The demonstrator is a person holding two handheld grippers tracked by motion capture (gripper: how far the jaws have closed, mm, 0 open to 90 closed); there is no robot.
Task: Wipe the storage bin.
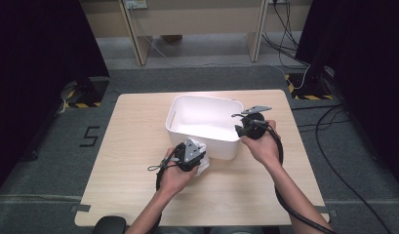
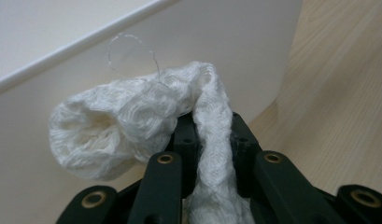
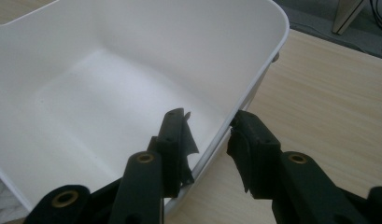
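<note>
White knitted cloth (image 2: pixel 146 126) is pinched tight in the left claw (image 2: pixel 212 135), right up against the outer wall of the white bin (image 1: pixel 202 127) on the wooden surface (image 1: pixel 133 146). Right claw (image 3: pixel 209 140) straddles the bin's rim, one jaw inside, one outside, gripping the wall.

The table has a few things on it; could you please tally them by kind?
White bin: 1
White cloth: 1, clamped in the left gripper
Grippers: 2, the right gripper astride the bin's wall
Total: 4
</note>
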